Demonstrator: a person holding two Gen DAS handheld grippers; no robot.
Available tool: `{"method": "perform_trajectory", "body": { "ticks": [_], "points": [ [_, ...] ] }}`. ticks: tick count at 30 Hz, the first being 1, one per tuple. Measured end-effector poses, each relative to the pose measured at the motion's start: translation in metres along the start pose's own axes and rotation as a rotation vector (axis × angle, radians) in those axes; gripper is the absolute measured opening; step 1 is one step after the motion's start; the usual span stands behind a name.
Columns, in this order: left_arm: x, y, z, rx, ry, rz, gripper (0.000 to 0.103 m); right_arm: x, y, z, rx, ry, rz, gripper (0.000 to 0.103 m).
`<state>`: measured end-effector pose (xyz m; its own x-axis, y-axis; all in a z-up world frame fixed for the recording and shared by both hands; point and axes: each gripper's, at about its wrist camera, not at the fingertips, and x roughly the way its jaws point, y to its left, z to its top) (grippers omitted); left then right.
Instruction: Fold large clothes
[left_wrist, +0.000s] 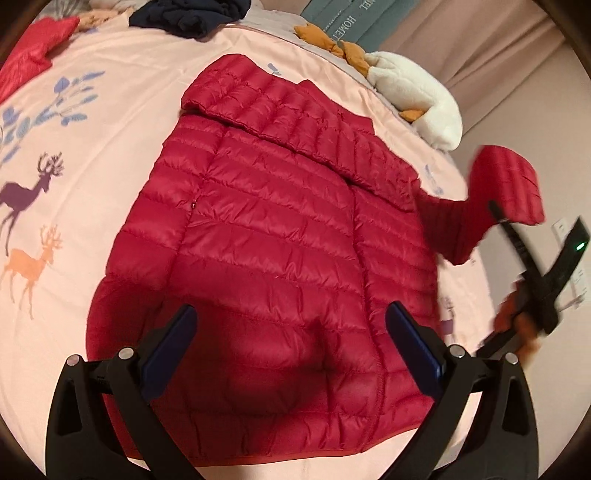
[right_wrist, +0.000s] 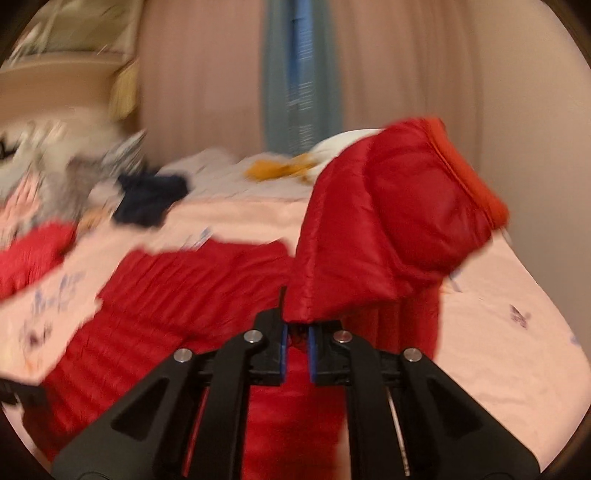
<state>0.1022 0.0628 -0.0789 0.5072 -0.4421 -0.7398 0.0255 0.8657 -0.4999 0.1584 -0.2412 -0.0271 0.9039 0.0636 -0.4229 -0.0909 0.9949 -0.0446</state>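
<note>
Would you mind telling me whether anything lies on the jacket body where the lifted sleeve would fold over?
Nothing visible does. The jacket body lies bare on the bedspread; the right hand-held gripper holds the sleeve, and the left hand-held gripper hovers open above the hem.

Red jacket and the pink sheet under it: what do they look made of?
Red jacket: apparently thin synthetic shell, likely nylon, slightly glossy, with stitched quilted channels suggesting puffy fill. Pink sheet: looks like smooth matte woven fabric, possibly cotton, with printed deer.
</note>
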Motion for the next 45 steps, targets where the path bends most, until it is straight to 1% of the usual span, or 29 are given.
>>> {"method": "perform_trajectory", "body": {
  "ticks": [2,3,4,5,6,7,8,9,10,13,15,16,19,20,22,23,25,26,28,31,34,37,39,41,43,44,45],
  "points": [
    [0.000,0.004,0.002,-0.026,0.005,-0.040,0.102,0.009,0.027,-0.011,-0.079,0.040,0.019,0.014],
    [-0.001,0.006,0.004,-0.034,0.005,-0.059,0.102,0.015,0.041,-0.017,-0.122,0.068,0.037,0.018],
    [0.000,0.007,0.006,-0.043,0.006,-0.080,0.102,0.020,0.054,-0.024,-0.166,0.096,0.052,0.028],
    [0.000,0.008,0.007,-0.048,0.005,-0.093,0.102,0.024,0.061,-0.029,-0.196,0.118,0.057,0.036],
    [0.000,0.008,0.009,-0.049,0.000,-0.108,0.102,0.028,0.071,-0.037,-0.234,0.145,0.055,0.048],
    [0.000,0.009,0.011,-0.051,-0.006,-0.121,0.102,0.029,0.078,-0.041,-0.253,0.157,0.055,0.052],
    [0.000,0.010,0.015,-0.058,-0.012,-0.136,0.102,0.027,0.082,-0.048,-0.279,0.167,0.062,0.052],
    [0.001,0.011,0.017,-0.063,-0.015,-0.158,0.102,0.021,0.083,-0.054,-0.292,0.172,0.064,0.054],
    [0.002,0.012,0.020,-0.070,-0.015,-0.181,0.102,0.019,0.086,-0.054,-0.302,0.172,0.058,0.058],
    [0.009,0.016,0.029,-0.110,-0.002,-0.259,0.102,-0.003,0.082,-0.058,-0.299,0.134,0.049,0.068],
    [0.017,0.015,0.037,-0.127,0.008,-0.296,0.102,-0.023,0.074,-0.060,-0.253,0.104,0.041,0.071],
    [0.021,0.013,0.041,-0.125,0.015,-0.314,0.102,-0.025,0.074,-0.059,-0.229,0.098,0.044,0.071],
    [0.043,-0.002,0.055,-0.124,0.059,-0.391,0.102,-0.048,0.053,-0.068,-0.072,0.077,0.074,0.075],
    [0.050,-0.005,0.059,-0.123,0.075,-0.415,0.102,-0.057,0.043,-0.072,0.008,0.070,0.096,0.075],
    [0.070,-0.015,0.067,-0.133,0.113,-0.455,0.102,-0.065,0.030,-0.080,0.109,0.061,0.118,0.075],
    [0.077,-0.019,0.070,-0.131,0.127,-0.469,0.102,-0.067,0.026,-0.083,0.140,0.059,0.123,0.075],
    [0.095,-0.026,0.074,-0.144,0.150,-0.471,0.102,-0.073,0.018,-0.089,0.191,0.052,0.131,0.075],
    [0.107,-0.030,0.076,-0.148,0.174,-0.477,0.102,-0.077,0.014,-0.092,0.212,0.046,0.132,0.075],
    [0.125,-0.036,0.079,-0.160,0.200,-0.452,0.102,-0.081,0.011,-0.096,0.228,0.041,0.132,0.075],
    [0.148,-0.046,0.084,-0.146,0.234,-0.448,0.102,-0.087,0.004,-0.100,0.250,0.034,0.143,0.075],
    [0.158,-0.051,0.093,-0.163,0.229,-0.463,0.102,-0.091,-0.002,-0.104,0.275,0.026,0.152,0.076],
    [0.164,-0.049,0.102,-0.223,0.183,-0.471,0.102,-0.090,-0.007,-0.107,0.302,0.026,0.164,0.076],
    [0.165,-0.045,0.103,-0.251,0.167,-0.464,0.101,-0.090,-0.010,-0.110,0.320,0.031,0.162,0.076],
    [0.163,-0.044,0.101,-0.253,0.138,-0.425,0.089,-0.087,-0.013,-0.113,0.343,0.047,0.167,0.076],
    [0.163,-0.041,0.099,-0.250,0.125,-0.375,0.066,-0.086,-0.016,-0.117,0.361,0.058,0.176,0.076],
    [0.163,-0.037,0.098,-0.256,0.129,-0.354,0.059,-0.086,-0.017,-0.118,0.364,0.059,0.177,0.076],
    [0.163,-0.034,0.098,-0.261,0.134,-0.342,0.049,-0.087,-0.017,-0.118,0.364,0.057,0.177,0.076]
  ]
}}
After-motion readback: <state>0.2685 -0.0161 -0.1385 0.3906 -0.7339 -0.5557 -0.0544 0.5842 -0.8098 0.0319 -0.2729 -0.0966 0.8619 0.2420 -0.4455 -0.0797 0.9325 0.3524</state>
